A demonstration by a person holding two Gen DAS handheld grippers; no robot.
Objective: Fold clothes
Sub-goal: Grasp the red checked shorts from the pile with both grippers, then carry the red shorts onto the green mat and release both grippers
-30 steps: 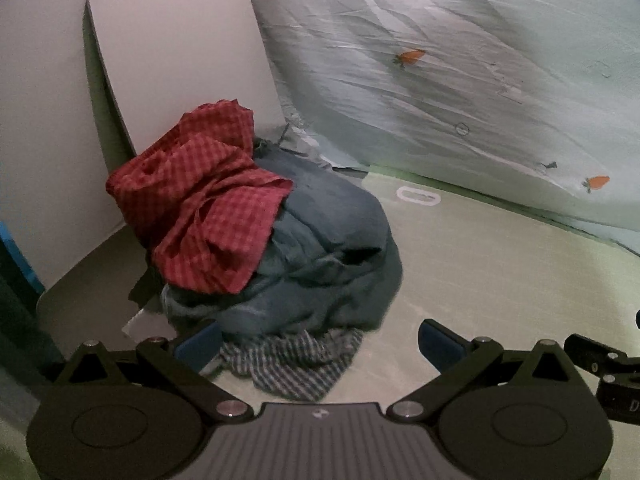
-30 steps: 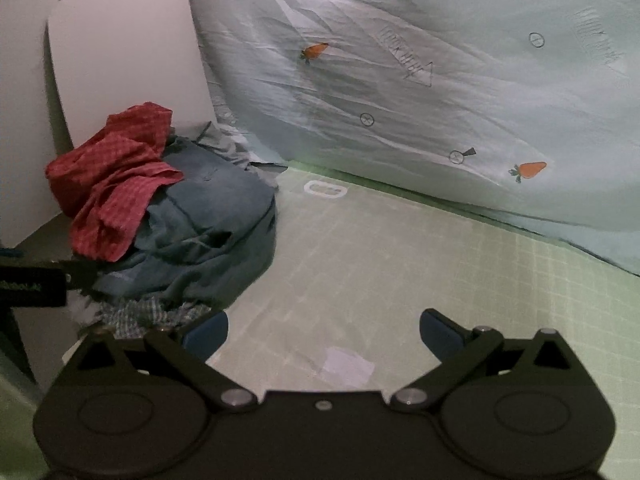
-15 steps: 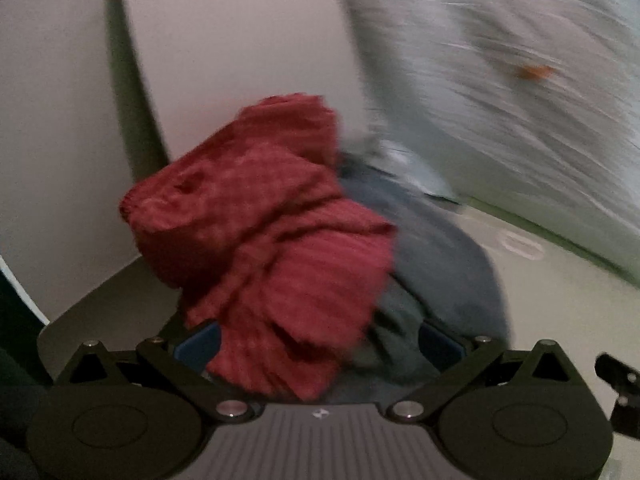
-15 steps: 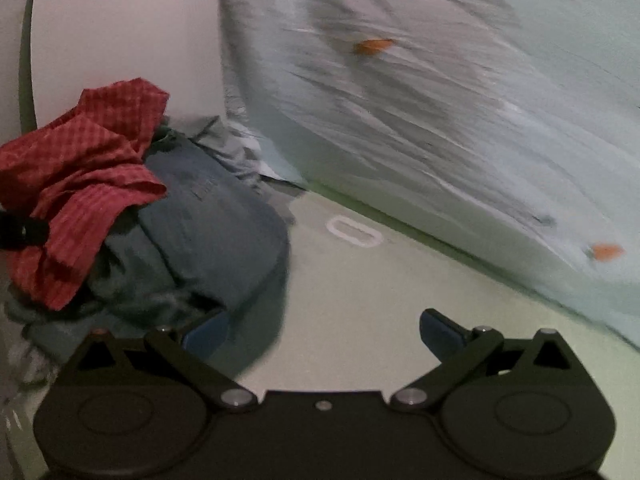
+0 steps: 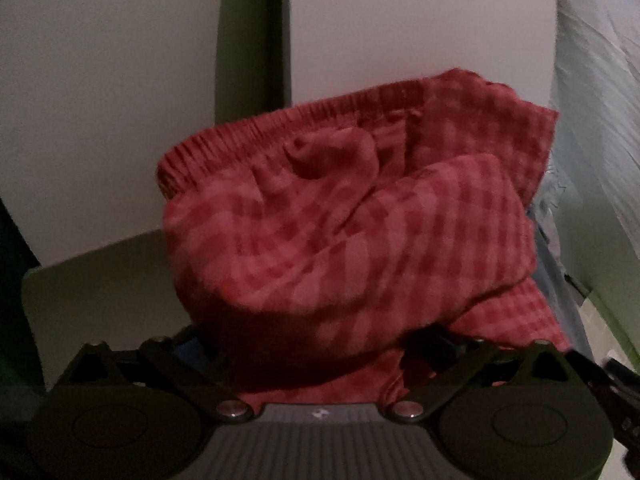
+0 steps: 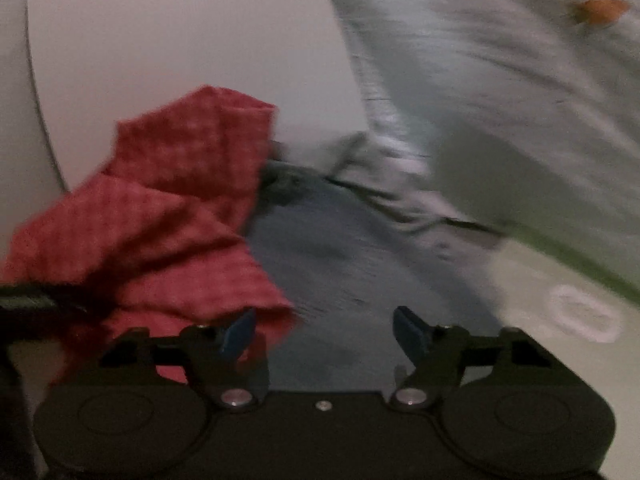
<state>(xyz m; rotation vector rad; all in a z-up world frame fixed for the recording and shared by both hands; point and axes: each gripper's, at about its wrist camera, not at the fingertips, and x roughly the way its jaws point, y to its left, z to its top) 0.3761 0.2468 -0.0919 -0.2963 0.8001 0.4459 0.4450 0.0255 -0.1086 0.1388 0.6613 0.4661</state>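
Red checked garment [image 5: 352, 232]: soft, light, limp; heaped atop grey-blue clothes [image 6: 352, 264] against a white panel [image 5: 400, 20]. Best hold: gathered waistband. Left tongs [image 5: 316, 344] closing, cloth between, not yet pinched. Right tongs [image 6: 324, 328] closing over its lower edge, nothing clamped

A pale carrot-printed fabric sheet [image 6: 500, 92] hanging as a backdrop and crumpled red checked shorts [image 5: 352, 216] lying heaped on clothes are indicating a home.
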